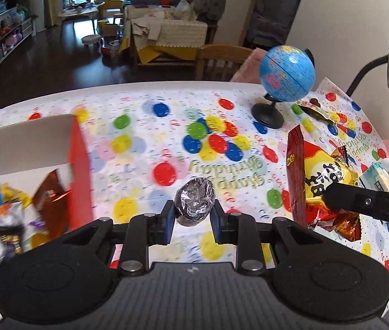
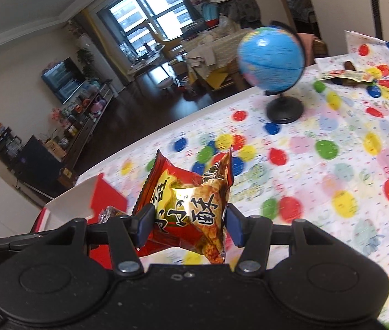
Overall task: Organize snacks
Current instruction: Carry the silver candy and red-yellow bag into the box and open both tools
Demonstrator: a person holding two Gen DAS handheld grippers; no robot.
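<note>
Left gripper (image 1: 191, 214) clamped on a small foil-wrapped sweet (image 1: 194, 202), held above the table (image 1: 139, 104), box (image 1: 77, 148) off to its left. Right gripper (image 2: 187, 224) pinches a red snack bag (image 2: 186, 206) by its middle, also aloft. Both probably light; the bag looks soft, crinkly, slippery and crushable, so grip mid-body gently.

Small dark foil-wrapped snack (image 1: 194, 202), clear crinkled film, pinched above the tablecloth. Red-and-gold snack packet (image 2: 187, 209), puffy, tilted, clamped mid-air. Red box (image 1: 77, 170) at left, packets inside.
</note>
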